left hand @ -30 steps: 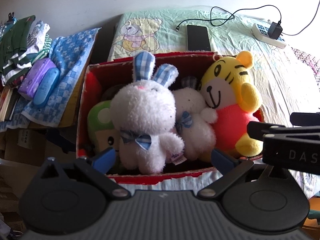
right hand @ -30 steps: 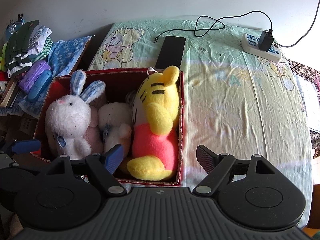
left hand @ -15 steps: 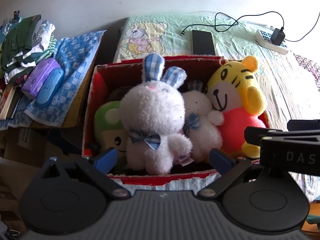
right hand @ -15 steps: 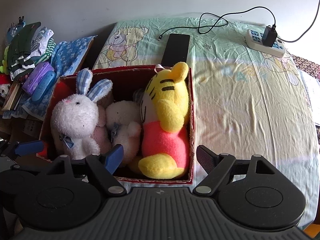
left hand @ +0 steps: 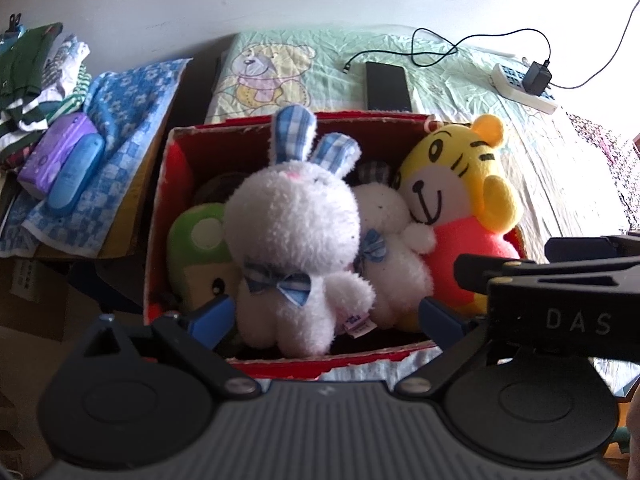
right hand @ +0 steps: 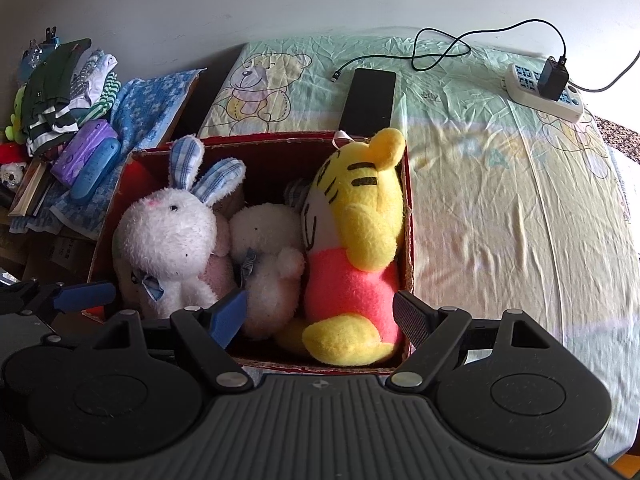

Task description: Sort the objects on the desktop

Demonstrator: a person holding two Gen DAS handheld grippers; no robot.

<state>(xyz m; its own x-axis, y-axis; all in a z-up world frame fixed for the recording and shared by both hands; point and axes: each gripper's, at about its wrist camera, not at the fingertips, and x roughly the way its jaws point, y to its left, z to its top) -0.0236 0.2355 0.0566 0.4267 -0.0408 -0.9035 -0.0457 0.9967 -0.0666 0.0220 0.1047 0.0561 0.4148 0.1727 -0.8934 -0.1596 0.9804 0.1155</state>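
Note:
A red cardboard box (left hand: 158, 216) (right hand: 409, 216) sits on the bed, packed with plush toys. A white rabbit with blue checked ears (left hand: 296, 236) (right hand: 168, 236) stands in front, with a smaller white plush (left hand: 394, 240) (right hand: 268, 248) beside it. A yellow tiger in a pink shirt (left hand: 456, 204) (right hand: 356, 240) fills the right side, and a green mushroom plush (left hand: 196, 244) is at the left. My left gripper (left hand: 326, 314) hangs open just before the rabbit. My right gripper (right hand: 320, 314) is open too, near the tiger's feet. Neither holds anything.
A black phone (right hand: 368, 98) (left hand: 387, 84), a charging cable (right hand: 444, 46) and a white power strip (right hand: 544, 94) lie on the pale green sheet (right hand: 500, 200) behind the box. Folded clothes (right hand: 68, 80), a blue towel (left hand: 120, 120) and a purple pack (left hand: 56, 152) are stacked at the left.
Both grippers have drawn back a little from the box, so the box and toys sit slightly farther and more centred. Nothing was grasped or released.

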